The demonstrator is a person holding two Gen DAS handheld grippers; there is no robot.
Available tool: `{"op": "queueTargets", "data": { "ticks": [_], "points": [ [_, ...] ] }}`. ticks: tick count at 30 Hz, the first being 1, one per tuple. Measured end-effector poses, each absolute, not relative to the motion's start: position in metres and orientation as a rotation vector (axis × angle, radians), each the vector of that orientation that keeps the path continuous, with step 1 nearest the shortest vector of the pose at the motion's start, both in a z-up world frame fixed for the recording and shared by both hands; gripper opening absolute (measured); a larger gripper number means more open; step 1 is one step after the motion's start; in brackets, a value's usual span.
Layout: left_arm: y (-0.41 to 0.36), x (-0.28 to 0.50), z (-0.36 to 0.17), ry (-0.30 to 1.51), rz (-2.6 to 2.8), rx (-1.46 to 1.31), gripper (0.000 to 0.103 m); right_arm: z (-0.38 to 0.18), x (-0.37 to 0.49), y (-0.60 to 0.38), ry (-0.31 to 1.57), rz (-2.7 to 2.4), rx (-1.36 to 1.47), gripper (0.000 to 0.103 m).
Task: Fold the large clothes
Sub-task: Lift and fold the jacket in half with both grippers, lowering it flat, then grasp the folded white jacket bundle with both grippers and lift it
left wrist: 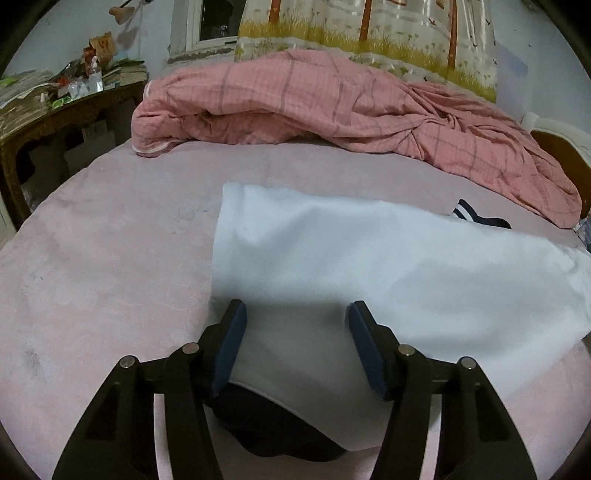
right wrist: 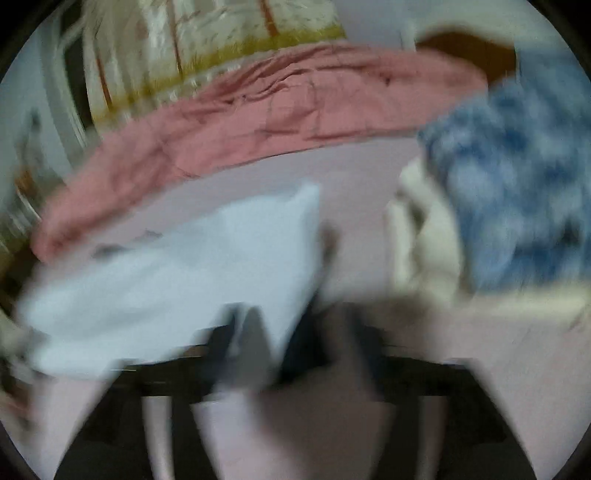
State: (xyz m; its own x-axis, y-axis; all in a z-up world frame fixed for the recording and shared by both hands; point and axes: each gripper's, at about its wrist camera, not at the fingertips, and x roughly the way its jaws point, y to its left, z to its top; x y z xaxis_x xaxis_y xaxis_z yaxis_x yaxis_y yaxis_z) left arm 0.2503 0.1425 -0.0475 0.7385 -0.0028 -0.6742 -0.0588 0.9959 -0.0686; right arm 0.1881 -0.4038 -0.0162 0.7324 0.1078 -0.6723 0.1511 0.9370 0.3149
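A white garment with dark navy trim lies folded on the pink bed sheet. My left gripper is open, its two blue pads standing apart over the garment's near edge, with a dark part of the garment beneath it. The right wrist view is heavily blurred by motion. It shows the white garment to the left of my right gripper, whose jaws seem apart; whether it holds cloth I cannot tell.
A crumpled pink plaid duvet lies along the far side of the bed. A cluttered wooden desk stands at the left. A blue patterned cloth and a cream cloth lie at the right. A curtain hangs behind.
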Motion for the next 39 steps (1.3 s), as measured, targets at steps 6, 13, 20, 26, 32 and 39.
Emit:
{"op": "queueTargets", "data": {
  "ticks": [6, 13, 20, 26, 32, 39],
  "points": [
    [0.142, 0.248, -0.048, 0.720, 0.036, -0.081, 0.058, -0.057, 0.175, -0.374, 0.871, 0.260, 0.856, 0.092],
    [0.145, 0.243, -0.045, 0.692, 0.018, -0.108, 0.058, -0.065, 0.213, -0.352, 0.705, -0.042, 0.735, 0.094],
    [0.148, 0.243, -0.034, 0.691, -0.053, -0.142, 0.056, -0.019, 0.240, -0.325, 0.614, -0.202, 0.358, 0.024],
    [0.172, 0.214, 0.035, 0.549, -0.130, -0.251, 0.056, 0.063, 0.228, -0.217, 0.442, -0.139, 0.012, 0.020],
    [0.190, 0.177, 0.089, 0.393, -0.064, -0.191, 0.057, 0.104, 0.215, -0.098, 0.388, 0.069, -0.066, 0.019],
    [0.223, 0.162, 0.109, 0.338, -0.047, -0.265, 0.057, 0.078, 0.201, 0.029, 0.394, 0.289, -0.126, 0.017]
  ]
}}
